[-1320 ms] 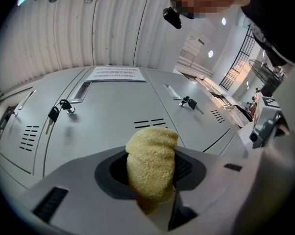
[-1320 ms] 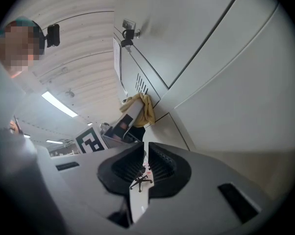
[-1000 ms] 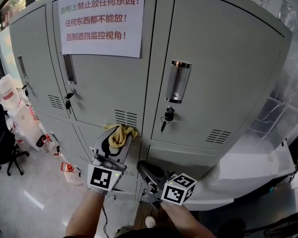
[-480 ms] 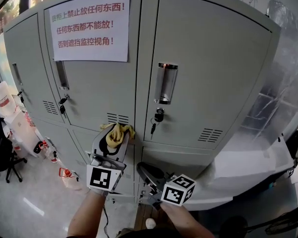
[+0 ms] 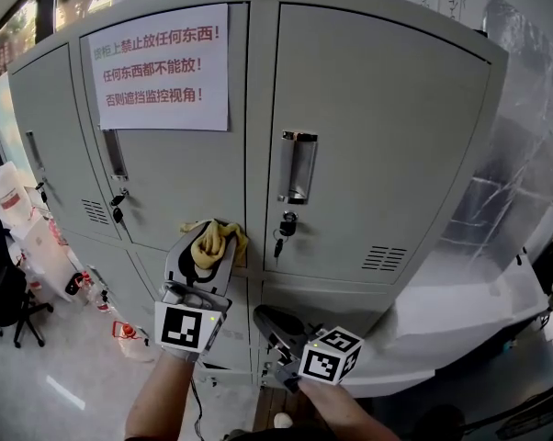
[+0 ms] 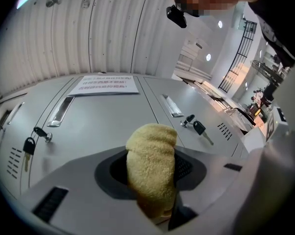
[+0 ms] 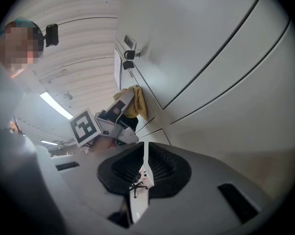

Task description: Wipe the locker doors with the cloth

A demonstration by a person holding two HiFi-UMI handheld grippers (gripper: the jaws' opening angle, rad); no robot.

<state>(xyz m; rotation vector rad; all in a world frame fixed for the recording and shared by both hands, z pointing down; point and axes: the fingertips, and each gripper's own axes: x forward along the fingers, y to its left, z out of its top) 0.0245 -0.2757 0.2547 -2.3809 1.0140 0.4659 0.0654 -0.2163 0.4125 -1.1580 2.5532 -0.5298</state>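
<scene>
Wiping | left gripper (image 5: 207, 249) clamped on cloth (image 6: 152, 163) at lower edge of locker door (image 5: 180, 177) | right gripper (image 7: 144, 153) closed, idle | next: likely sweep upward

A white paper notice (image 5: 157, 67) with red print hangs at upper left, and keys (image 5: 279, 232) dangle lower down. A black office chair (image 5: 3, 288) stands far left on the pale floor (image 5: 65, 384). Silvery sheeting (image 5: 511, 173) covers the right side.

From the head we look steeply down at the locker doors (image 5: 378, 154); both gripper views sit close and low — facing up those same doors.
</scene>
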